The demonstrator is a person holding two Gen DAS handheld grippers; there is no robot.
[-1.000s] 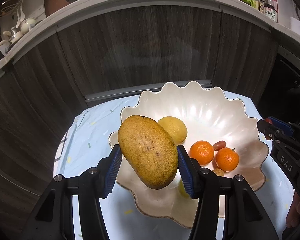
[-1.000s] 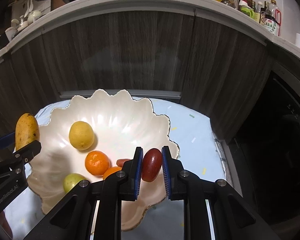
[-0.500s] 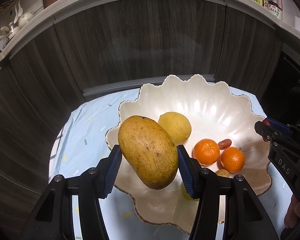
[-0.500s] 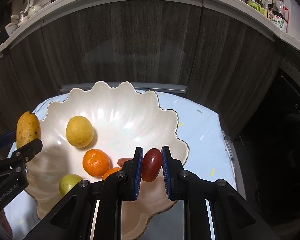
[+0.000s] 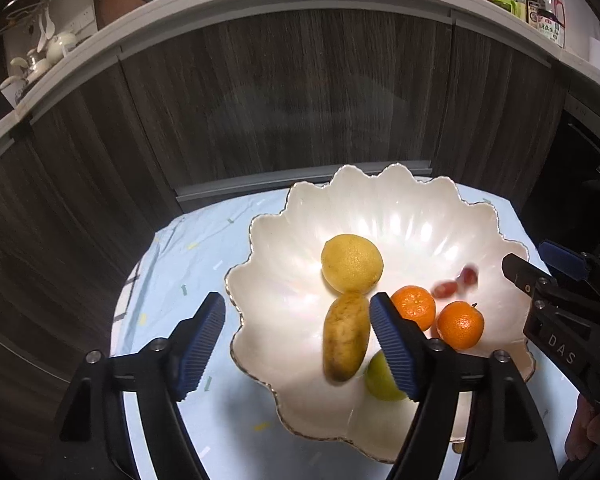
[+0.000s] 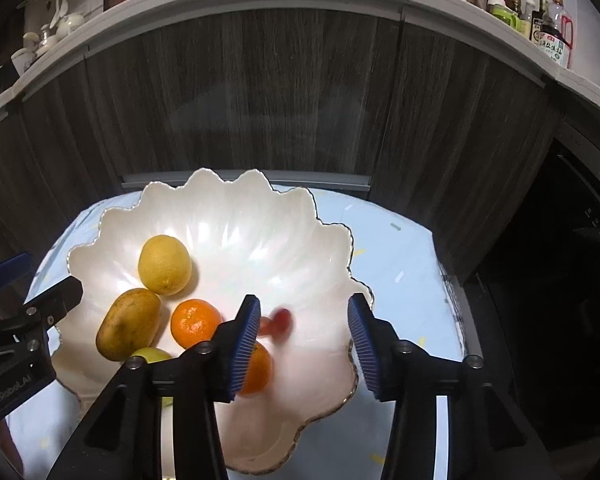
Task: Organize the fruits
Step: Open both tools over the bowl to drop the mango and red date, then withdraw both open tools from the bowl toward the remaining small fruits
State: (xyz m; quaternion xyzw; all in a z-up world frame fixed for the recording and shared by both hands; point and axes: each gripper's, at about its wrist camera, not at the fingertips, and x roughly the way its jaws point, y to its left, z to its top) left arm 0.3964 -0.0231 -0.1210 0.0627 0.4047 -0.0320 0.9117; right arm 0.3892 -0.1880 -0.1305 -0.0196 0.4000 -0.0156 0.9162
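Observation:
A white scalloped bowl (image 5: 400,220) (image 6: 240,220) holds a lemon (image 5: 352,258) (image 6: 165,264), two oranges (image 5: 414,306) (image 5: 460,325) and a green fruit (image 5: 382,376). The brown-yellow mango (image 5: 346,336) (image 6: 129,324) lies blurred in the bowl beside the lemon, below my left gripper (image 5: 298,336), whose jaws are opening and touch nothing. My right gripper (image 6: 303,340) hangs over the bowl's right side with its jaws opening and nothing between the pads. A small dark red fruit (image 6: 280,320) (image 5: 469,276) shows blurred in the bowl beneath it, next to another red one (image 5: 446,288).
The bowl stands on a small table with a light blue cloth (image 5: 188,264). Dark wood cabinet fronts (image 5: 300,100) rise right behind it, under a counter with a pan and bottles (image 6: 548,40). A dark appliance (image 6: 560,260) is at the right.
The left gripper opened and the mango dropped into the bowl beside the lemon. The right gripper opened and the red fruit fell into the bowl. Neither hand shifted much.

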